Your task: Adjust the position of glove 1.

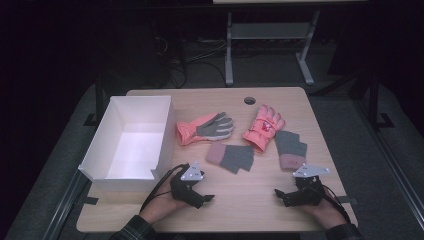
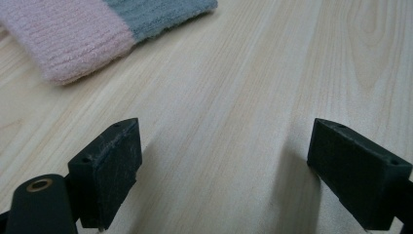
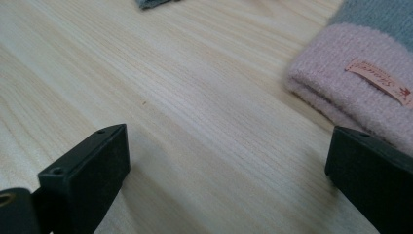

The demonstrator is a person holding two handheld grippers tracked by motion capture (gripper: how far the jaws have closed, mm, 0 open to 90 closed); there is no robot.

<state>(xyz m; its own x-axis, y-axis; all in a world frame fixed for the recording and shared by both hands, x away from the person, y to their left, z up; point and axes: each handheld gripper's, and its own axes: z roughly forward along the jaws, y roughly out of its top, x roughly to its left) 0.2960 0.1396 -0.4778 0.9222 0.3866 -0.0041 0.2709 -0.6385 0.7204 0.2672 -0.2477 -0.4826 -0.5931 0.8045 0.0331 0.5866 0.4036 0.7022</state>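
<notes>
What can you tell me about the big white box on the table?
The white box is a long, open-topped rectangle with thin, plain walls, perhaps cardboard or plastic. It looks empty: only its white floor shows. It sits upright on the left part of the wooden table, with its near left corner reaching the table's edge. A salmon glove lies just to its right, and the left hand-held gripper rests near its front right corner. Nothing appears to touch it besides the table.

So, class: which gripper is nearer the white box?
Left. The left gripper sits just off the white box, by its near right corner; the right gripper rests far across the table.
</notes>
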